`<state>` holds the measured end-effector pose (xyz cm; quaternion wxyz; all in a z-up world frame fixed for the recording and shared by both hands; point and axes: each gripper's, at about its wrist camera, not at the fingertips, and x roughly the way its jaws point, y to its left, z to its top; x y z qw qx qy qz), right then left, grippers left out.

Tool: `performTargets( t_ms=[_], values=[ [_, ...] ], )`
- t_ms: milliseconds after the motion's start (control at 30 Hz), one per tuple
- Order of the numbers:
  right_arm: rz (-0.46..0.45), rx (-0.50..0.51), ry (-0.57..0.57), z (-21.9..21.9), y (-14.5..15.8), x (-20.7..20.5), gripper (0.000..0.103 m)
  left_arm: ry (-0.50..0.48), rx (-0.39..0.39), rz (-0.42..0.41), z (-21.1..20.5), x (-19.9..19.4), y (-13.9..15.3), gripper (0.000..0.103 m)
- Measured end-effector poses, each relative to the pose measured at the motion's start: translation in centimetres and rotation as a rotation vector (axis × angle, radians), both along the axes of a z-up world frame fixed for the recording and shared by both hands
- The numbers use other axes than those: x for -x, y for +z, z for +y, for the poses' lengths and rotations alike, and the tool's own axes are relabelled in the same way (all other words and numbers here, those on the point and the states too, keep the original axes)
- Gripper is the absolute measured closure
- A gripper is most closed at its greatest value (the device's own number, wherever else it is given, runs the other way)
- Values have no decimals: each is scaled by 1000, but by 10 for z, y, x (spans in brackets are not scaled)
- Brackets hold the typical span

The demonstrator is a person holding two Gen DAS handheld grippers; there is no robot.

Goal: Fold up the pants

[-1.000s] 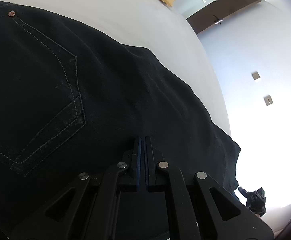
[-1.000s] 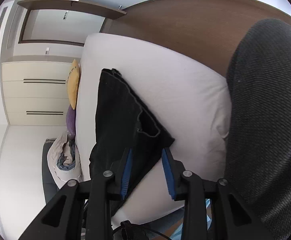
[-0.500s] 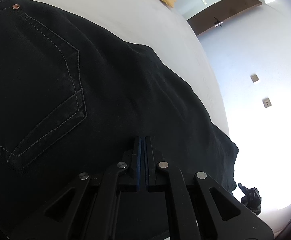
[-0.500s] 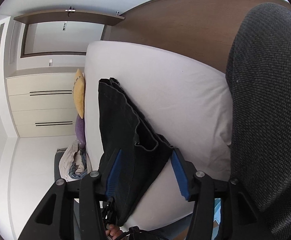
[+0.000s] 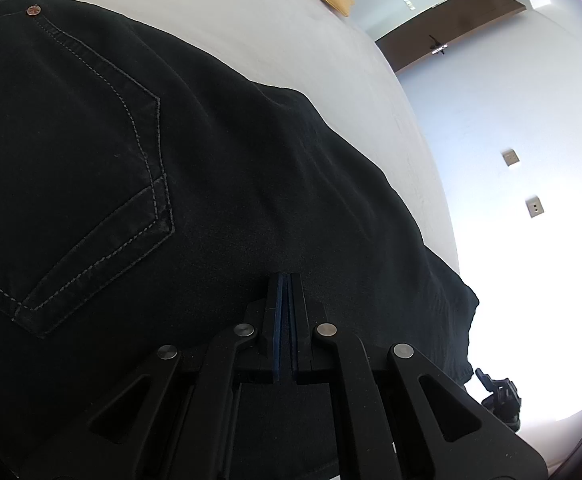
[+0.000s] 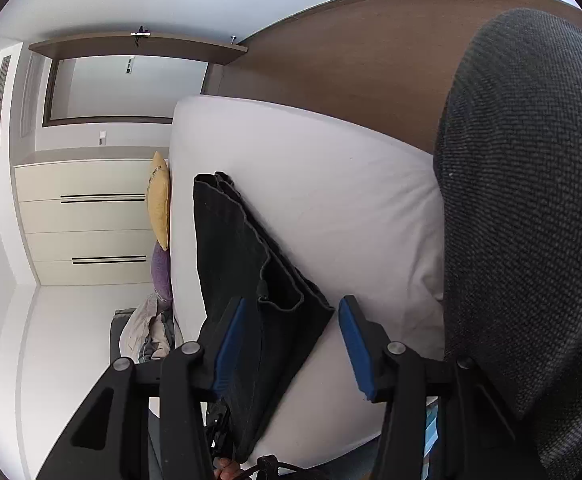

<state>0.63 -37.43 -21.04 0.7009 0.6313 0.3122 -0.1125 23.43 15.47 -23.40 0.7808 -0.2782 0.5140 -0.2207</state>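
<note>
Black pants [image 5: 219,184] lie on a white bed [image 5: 291,40], back pocket with grey stitching at the left of the left wrist view. My left gripper [image 5: 287,280] is shut, its blue pads pressed together at the pants' near edge; whether cloth is between them is hidden. In the right wrist view the pants [image 6: 243,280] lie as a long folded strip on the bed [image 6: 331,200]. My right gripper [image 6: 291,312] is open and empty, jaws wide apart, held back from the pants' hem end.
A yellow pillow [image 6: 158,200] and a purple one [image 6: 162,272] sit at the bed's far end. A pile of clothes [image 6: 147,332] lies beside the bed. A dark grey mesh chair back [image 6: 531,220] fills the right. Cream drawers [image 6: 87,220] line the wall.
My right gripper has opened wide and drawn back from the pants' hem. My left gripper has stayed shut while its view has shifted slightly over the pants.
</note>
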Motion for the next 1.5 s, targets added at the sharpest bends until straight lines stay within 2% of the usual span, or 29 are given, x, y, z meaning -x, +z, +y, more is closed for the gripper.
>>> performTargets(
  t_ms=[300,500,600,667,733,800,933,1167,1333,1433,1500],
  values=[
    [-86,-126,0,8,-9,-7,49,-2,-2,1,-2,-1,0,101],
    [-108,-115,-1,11,-8,-18,49,-1,-2,1,-5,-2,0,101],
    [-127,-78,-15,8,-6,-32,50,-3,-4,3,-8,-3,-1,101],
    [-137,-67,-22,7,-7,-42,54,-6,-10,5,-11,-3,-1,101],
    [-138,-64,-13,8,-10,-54,72,-4,-7,11,-11,-4,-1,101],
    [-127,-53,2,10,-11,-59,81,-1,-2,18,-13,-4,-2,101],
    [-101,-16,12,8,-8,-61,88,1,1,19,-15,-5,-3,101],
    [-32,142,78,17,15,-78,88,4,14,22,-18,-5,-4,101],
    [15,335,167,38,49,-108,88,5,36,21,-20,-5,-6,101],
    [2,483,282,74,80,-139,88,14,51,21,-20,-5,-8,101],
    [-29,605,425,116,103,-168,88,18,49,21,-21,-4,-8,101]
  ],
)
